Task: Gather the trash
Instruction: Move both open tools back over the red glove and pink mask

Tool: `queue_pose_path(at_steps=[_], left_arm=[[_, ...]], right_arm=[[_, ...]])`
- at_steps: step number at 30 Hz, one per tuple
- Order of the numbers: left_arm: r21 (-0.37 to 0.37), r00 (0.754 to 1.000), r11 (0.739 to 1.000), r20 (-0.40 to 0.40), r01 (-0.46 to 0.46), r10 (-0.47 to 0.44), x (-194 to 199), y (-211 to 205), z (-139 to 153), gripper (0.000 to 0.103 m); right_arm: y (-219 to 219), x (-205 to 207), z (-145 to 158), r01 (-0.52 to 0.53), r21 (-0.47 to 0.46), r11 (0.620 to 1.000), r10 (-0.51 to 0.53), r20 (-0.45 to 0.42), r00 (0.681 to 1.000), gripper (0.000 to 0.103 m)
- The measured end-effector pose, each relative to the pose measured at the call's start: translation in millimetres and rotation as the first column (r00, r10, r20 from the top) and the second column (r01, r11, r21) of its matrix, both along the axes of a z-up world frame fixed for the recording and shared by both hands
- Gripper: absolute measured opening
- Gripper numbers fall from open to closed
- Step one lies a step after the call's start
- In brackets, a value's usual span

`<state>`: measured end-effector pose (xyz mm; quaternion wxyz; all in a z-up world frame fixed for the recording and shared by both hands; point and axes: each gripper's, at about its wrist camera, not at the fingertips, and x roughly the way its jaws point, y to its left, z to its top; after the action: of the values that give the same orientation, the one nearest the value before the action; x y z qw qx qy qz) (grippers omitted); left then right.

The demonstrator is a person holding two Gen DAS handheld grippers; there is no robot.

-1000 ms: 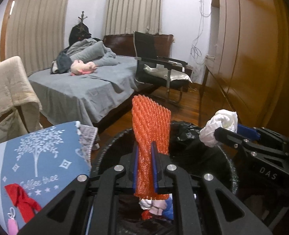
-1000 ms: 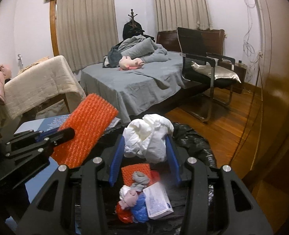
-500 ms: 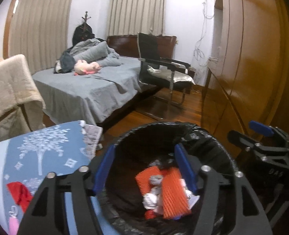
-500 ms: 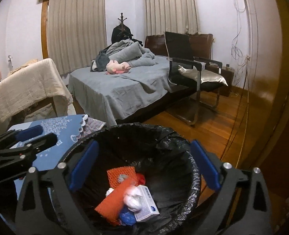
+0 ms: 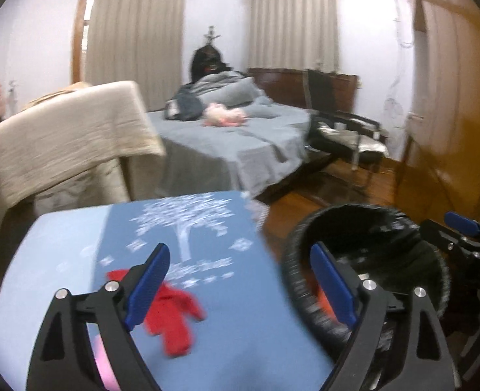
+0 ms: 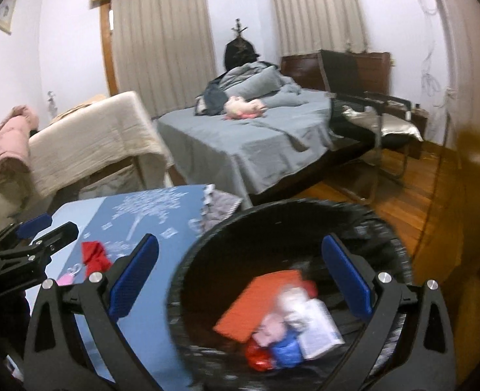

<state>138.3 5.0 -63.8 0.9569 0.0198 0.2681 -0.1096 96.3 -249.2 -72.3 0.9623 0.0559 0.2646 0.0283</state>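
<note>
My left gripper [image 5: 240, 280] hangs over the blue tablecloth [image 5: 227, 332], its jaws still opening with nothing between them. Just below its left pad lies a red cloth item [image 5: 171, 316], with a pink item [image 5: 105, 365] beside it. The black-lined bin [image 5: 367, 215] stands to the right. My right gripper [image 6: 240, 273] is open and empty above the bin [image 6: 305, 205]. Inside the bin lie an orange mesh sheet [image 6: 259, 306], a white wad [image 6: 292, 303], a white box [image 6: 318, 329] and blue and red scraps. The left gripper [image 6: 44, 228] shows at the left edge.
A grey bed [image 6: 256, 143] with piled clothes fills the middle of the room. A black chair [image 6: 370, 110] stands by it, and a wooden wardrobe [image 5: 451, 130] lines the right. Beige-covered furniture [image 5: 70, 137] stands beyond the table on the left.
Both grippers opened; the orange mesh and the white wad dropped into the bin. My left gripper swung left from the bin to over the tablecloth. The right view shifted slightly left.
</note>
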Motion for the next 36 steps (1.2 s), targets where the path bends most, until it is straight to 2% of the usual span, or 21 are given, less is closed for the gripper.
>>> queue_pose_path(at_steps=[7,13,19,27,30,33,35,36], left_arm=[[0.056,0.989,0.988,-0.04,-0.141,0.144,-17,64,-27,0.086],[0.071,0.97,0.972,-0.084,-0.224,0.23,-25,101,-53,0.086],[0.07,0.951,0.962,-0.149,-0.264,0.272,-23,123,-78,0.086],[0.055,0.933,0.958,-0.218,-0.282,0.287,-15,132,-100,0.078],[0.051,0.93,0.961,-0.243,-0.272,0.276,-13,132,-104,0.071],[0.042,0.923,0.964,-0.281,-0.263,0.263,-8,134,-109,0.058],[0.031,0.918,0.966,-0.303,-0.257,0.254,-4,135,-111,0.037],[0.025,0.916,0.966,-0.314,-0.256,0.251,-3,136,-113,0.032]], right_arm=[[63,11,-19,-0.093,0.007,0.996,0.094,-0.025,0.995,0.098],[107,18,-36,-0.162,-0.01,0.987,0.161,-0.055,0.985,0.098],[132,25,-53,-0.2,-0.009,0.98,0.198,-0.092,0.976,0.098],[143,29,-64,-0.224,-0.02,0.975,0.22,-0.115,0.969,0.098],[145,31,-65,-0.231,-0.021,0.973,0.227,-0.12,0.967,0.098],[149,32,-67,-0.24,-0.022,0.971,0.235,-0.127,0.964,0.098],[152,32,-68,-0.248,-0.026,0.969,0.242,-0.13,0.961,0.098],[153,32,-68,-0.25,-0.028,0.968,0.244,-0.131,0.961,0.098]])
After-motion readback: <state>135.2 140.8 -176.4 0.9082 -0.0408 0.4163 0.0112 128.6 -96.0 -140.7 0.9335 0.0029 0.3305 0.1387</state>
